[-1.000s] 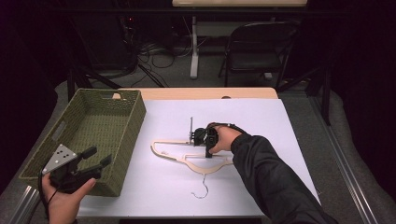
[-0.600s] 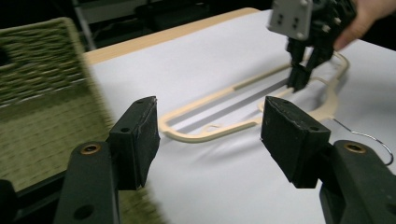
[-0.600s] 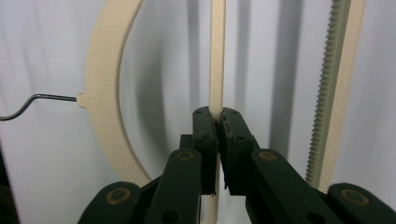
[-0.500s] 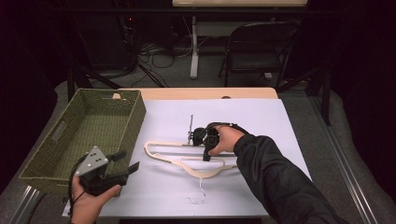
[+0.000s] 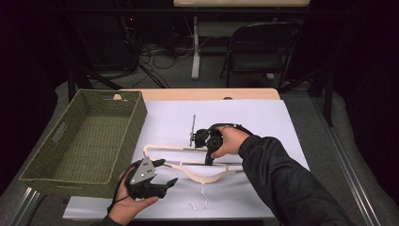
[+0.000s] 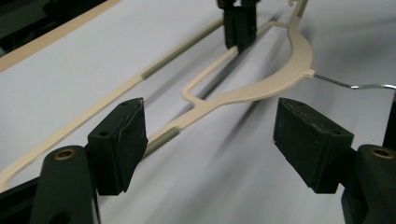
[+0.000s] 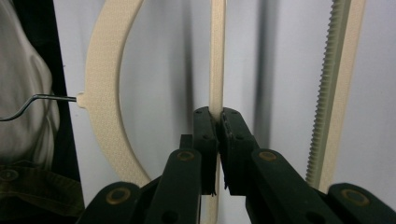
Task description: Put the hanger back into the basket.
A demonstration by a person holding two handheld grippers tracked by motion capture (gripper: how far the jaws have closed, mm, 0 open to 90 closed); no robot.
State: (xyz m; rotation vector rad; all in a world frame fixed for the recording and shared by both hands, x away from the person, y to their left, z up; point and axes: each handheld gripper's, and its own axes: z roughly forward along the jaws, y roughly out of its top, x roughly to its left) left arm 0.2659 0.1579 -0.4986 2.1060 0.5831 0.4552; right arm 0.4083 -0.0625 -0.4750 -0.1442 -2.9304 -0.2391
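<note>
From above, we see the cream hanger lying on the white desk beside the green basket. In the left gripper view our left claw gapes wide before it. In the right gripper view our right claw pinches its thin bar.

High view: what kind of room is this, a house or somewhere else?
Probably a lab or workshop, not a home: loose cables on the floor, a folding chair, and dark surroundings around the white table.
</note>
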